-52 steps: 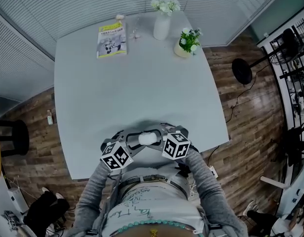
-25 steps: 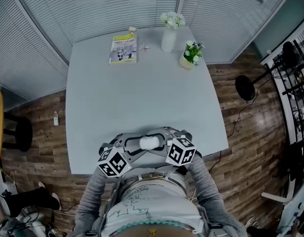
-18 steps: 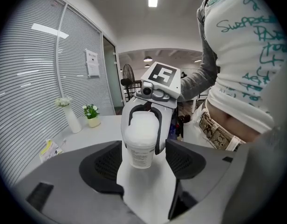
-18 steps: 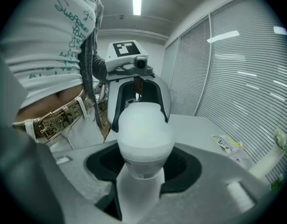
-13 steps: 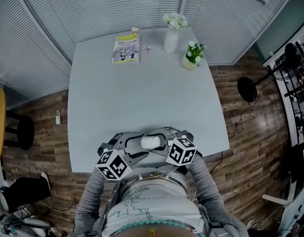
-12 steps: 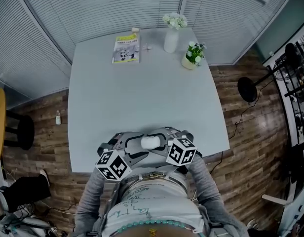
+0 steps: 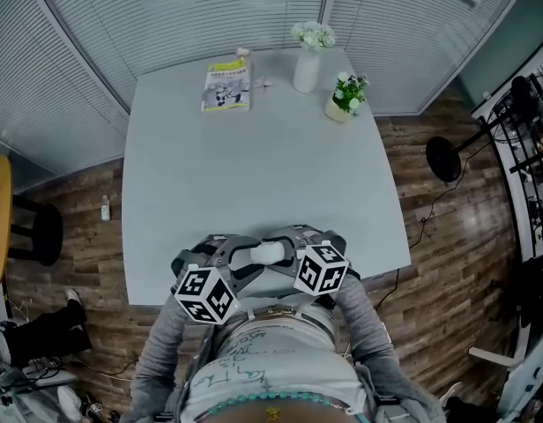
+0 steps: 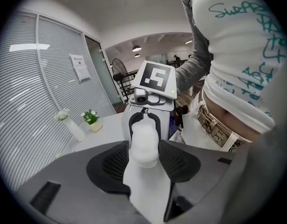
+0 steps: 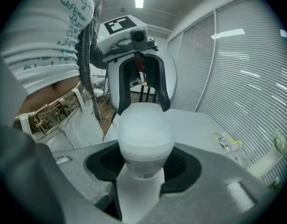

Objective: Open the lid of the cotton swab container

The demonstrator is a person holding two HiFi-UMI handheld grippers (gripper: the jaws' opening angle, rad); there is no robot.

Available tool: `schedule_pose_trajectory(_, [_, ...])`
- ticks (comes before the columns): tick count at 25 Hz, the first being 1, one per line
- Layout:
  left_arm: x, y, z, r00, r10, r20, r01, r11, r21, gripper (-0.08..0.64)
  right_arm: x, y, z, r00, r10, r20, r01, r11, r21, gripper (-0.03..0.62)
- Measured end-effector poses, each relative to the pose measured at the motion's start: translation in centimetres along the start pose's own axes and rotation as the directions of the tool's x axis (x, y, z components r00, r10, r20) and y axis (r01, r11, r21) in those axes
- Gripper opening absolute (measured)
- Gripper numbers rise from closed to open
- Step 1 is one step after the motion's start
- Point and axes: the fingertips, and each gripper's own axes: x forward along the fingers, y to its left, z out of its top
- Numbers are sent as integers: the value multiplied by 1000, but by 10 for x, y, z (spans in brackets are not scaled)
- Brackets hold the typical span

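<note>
A white cotton swab container [image 7: 265,253] is held lying sideways above the near edge of the grey table [image 7: 254,166], just in front of the person's waist. My left gripper [image 7: 248,256] has its jaws on the container's left end [image 8: 143,146]; they are closing, and the pads touch it on both sides. My right gripper [image 7: 283,251] is shut on the other end, where the rounded white body [image 9: 144,136] with a label fills the gap between its jaws. Each gripper shows facing the other, the right gripper [image 8: 146,118] and the left gripper [image 9: 140,85]. Which end is the lid I cannot tell.
At the table's far side lie a yellow booklet [image 7: 226,86] and a small item [image 7: 263,83], with a white vase of flowers [image 7: 307,67] and a small potted plant [image 7: 345,95]. Wooden floor surrounds the table; a black stand base [image 7: 443,159] is at the right.
Both grippers stay on the container at the near table edge. The container and the left gripper's cube have shifted very slightly; the head view has drifted a little.
</note>
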Motion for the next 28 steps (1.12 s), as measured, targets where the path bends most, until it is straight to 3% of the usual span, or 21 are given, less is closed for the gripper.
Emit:
schedule_pose_trajectory(7, [4, -2, -1, 999, -13, -50, 17, 998, 62, 186, 0, 0, 5, 1000, 9, 2, -9, 1000, -8, 216])
schedule_pose_trajectory(28, [0, -6, -5, 994, -80, -68, 80, 997, -1, 178, 1, 6, 7, 1000, 21, 20, -21, 999, -31, 213])
